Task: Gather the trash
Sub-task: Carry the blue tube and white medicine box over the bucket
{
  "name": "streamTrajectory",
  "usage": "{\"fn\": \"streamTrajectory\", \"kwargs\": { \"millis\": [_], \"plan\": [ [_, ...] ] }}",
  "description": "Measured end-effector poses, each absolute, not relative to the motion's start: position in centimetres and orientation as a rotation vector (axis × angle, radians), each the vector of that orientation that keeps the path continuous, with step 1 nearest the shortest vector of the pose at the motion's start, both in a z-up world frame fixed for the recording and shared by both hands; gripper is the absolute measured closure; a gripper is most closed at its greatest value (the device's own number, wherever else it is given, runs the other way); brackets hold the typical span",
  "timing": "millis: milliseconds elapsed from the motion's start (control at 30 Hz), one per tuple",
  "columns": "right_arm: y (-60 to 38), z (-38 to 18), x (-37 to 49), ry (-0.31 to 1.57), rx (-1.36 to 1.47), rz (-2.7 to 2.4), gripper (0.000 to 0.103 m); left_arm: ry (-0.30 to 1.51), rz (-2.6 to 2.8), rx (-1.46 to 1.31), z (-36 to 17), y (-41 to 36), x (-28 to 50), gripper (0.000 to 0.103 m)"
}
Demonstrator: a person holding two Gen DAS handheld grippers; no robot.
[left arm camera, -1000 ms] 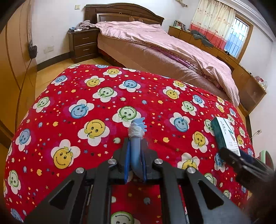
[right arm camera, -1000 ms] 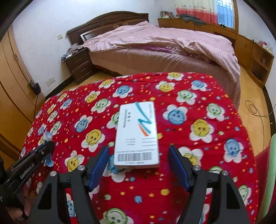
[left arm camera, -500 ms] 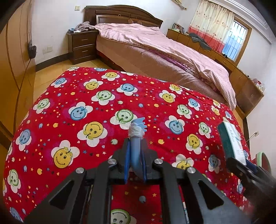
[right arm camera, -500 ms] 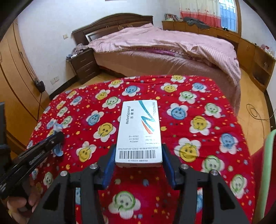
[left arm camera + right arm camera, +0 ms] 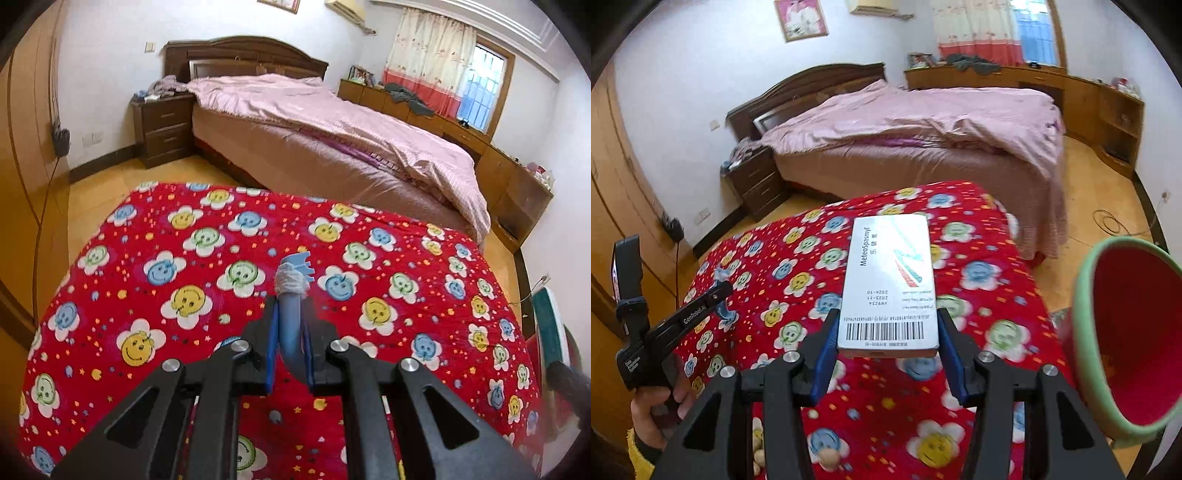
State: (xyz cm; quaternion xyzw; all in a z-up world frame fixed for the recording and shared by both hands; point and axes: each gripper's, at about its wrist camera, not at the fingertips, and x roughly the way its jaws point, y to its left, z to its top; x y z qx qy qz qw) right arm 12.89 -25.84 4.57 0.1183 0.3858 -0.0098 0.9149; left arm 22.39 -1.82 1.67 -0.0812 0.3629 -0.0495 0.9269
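Right gripper (image 5: 886, 350) had the medicine box (image 5: 889, 284) pinched by its barcode end, lifted clear of the red cloth (image 5: 979, 258) beside the bin (image 5: 1086, 314) – probably headed in – while the left gripper (image 5: 290, 347) squeezed a blue plastic scrap (image 5: 291, 280).

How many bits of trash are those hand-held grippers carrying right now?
2. A small blue plastic piece is pinched in the left hand-held gripper; a white medicine box is clamped in the right hand-held gripper, near the red bin. More may lie out of view.
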Motion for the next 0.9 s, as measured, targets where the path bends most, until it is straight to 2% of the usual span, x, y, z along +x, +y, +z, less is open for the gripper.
{"fn": "streamTrajectory", "kwargs": {
  "millis": [500, 900],
  "plan": [
    [-35.1, 5.7, 5.0, 0.726, 0.366, -0.220, 0.050, 0.689, -0.245, -0.077, 5.8, -6.8, 19.1, 0.092],
    [-42.5, 4.6, -1.4, 0.675, 0.504, -0.335, 0.050, 0.722, -0.465, -0.026, 8.0, -15.4, 15.7, 0.092]
  ]
}}
